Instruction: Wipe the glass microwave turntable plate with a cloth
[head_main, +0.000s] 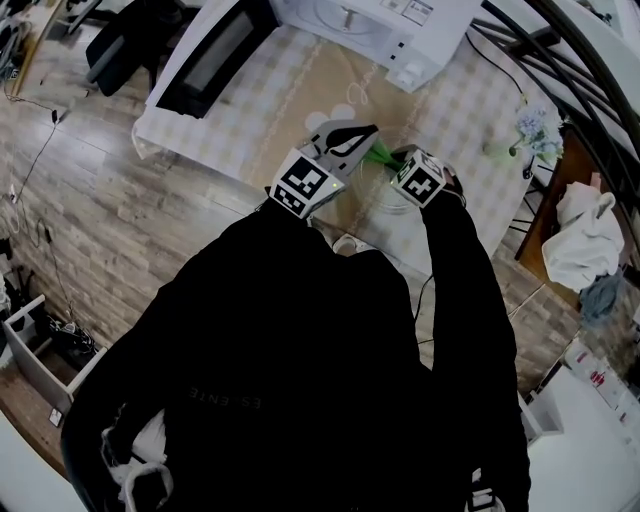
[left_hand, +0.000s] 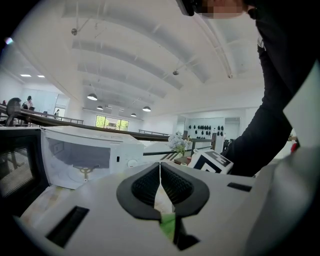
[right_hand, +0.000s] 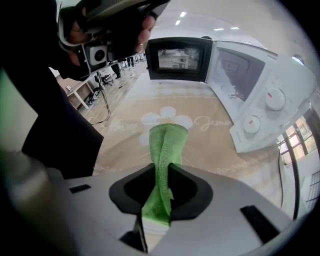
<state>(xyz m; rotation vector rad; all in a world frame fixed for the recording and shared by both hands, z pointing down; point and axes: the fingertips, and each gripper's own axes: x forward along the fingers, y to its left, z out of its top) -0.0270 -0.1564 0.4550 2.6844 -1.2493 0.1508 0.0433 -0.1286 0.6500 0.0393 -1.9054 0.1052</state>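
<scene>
Wiping under way above the bench (right_hand: 165, 107). At left, pinching what seems the rim of the glass plate (head_main: 388, 192), mid-frame, with left tongs (left_hand: 160, 167) closed to a slit; at right, clamping green cloth (right_hand: 165, 145) in right tongs (right_hand: 162, 172). Next: sweep cloth across glass, keeping rim steady.

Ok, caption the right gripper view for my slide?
Right gripper clamping a green cloth over the beige tablecloth, open microwave behind.
</scene>
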